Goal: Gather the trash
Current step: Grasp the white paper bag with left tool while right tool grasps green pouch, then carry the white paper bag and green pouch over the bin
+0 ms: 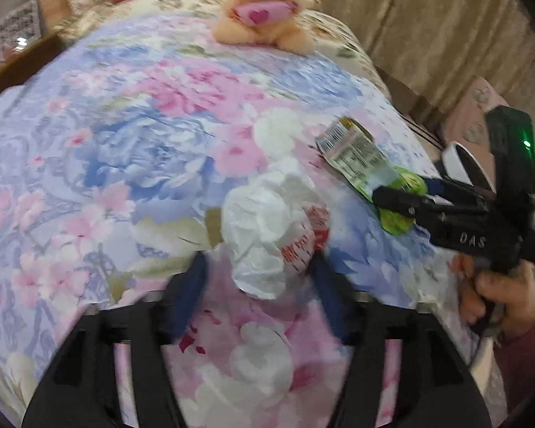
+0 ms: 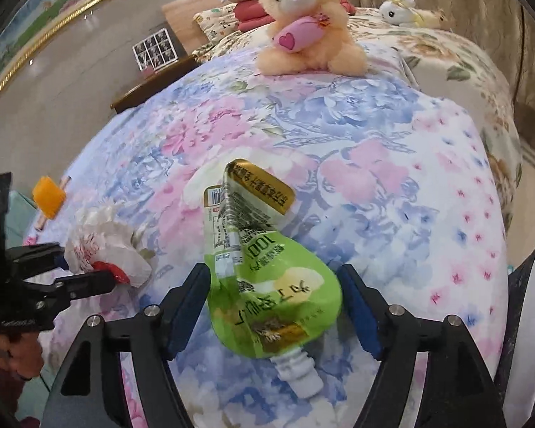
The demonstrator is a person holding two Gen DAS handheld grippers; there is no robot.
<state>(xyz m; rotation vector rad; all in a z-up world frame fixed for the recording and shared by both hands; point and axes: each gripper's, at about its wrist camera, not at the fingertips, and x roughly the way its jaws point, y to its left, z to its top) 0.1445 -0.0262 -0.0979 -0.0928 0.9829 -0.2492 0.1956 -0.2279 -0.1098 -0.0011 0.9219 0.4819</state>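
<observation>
Orange block (image 2: 48, 196): small, far left on the bed, well apart from both tongs; material unclear.

Crumpled white plastic bag (image 1: 271, 228): thin film, red print, wadded into a loose ball on the floral quilt (image 1: 132, 149). Likely very light, soft and springy; any bunched fold gives a hold, best across the middle of the wad. Left tongs (image 1: 258, 278): spread, blue pads either side of the bag's near edge, not seen pressing on it.

Green spout pouch (image 2: 267, 267): flattened laminated foil, glossy, gold band at the far end, white threaded spout (image 2: 297, 371) at the near end. It lies on the quilt just right of the bag. Probably light, limp and slippery; the stiffer shoulder by the spout seems the surest hold. Right tongs (image 2: 274, 303): spread, pads flanking the pouch's wide lower body, clear of it on both sides.

Peach teddy bear (image 2: 310, 25): plush, hugging a pink heart cushion, seated at the far end of the quilt.
</observation>
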